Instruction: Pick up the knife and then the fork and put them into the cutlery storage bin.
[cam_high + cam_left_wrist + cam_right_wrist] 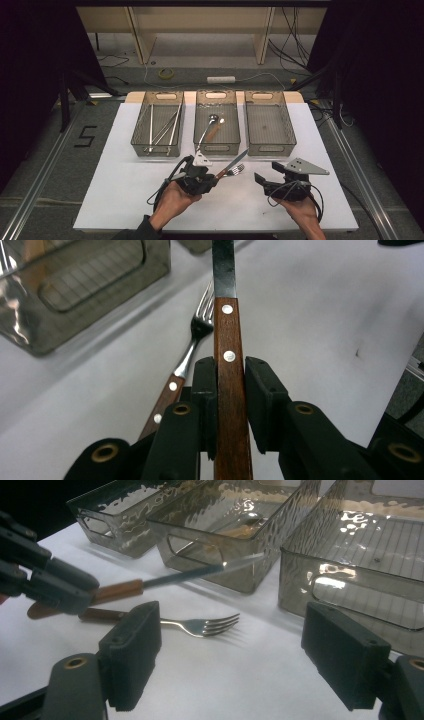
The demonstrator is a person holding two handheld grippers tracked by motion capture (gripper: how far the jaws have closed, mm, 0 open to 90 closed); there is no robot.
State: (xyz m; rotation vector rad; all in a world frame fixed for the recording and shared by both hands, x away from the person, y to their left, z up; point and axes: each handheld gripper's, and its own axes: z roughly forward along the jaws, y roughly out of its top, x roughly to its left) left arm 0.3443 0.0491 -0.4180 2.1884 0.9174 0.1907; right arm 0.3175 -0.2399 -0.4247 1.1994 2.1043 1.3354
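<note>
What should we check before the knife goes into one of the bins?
1. Left hand-held gripper shut on the knife handle: ok.
2. Knife lifted off the table: ok.
3. Fork left lying on the table, apart from the knife: ok.
4. Right hand-held gripper open, holding nothing: ok.
5. Right bin has room: ok, looks bare.
6. Which bin takes knives: cannot tell.

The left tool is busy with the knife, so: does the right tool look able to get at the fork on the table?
Probably yes: the right tool stands open, and the fork lies on bare table just ahead.
</note>
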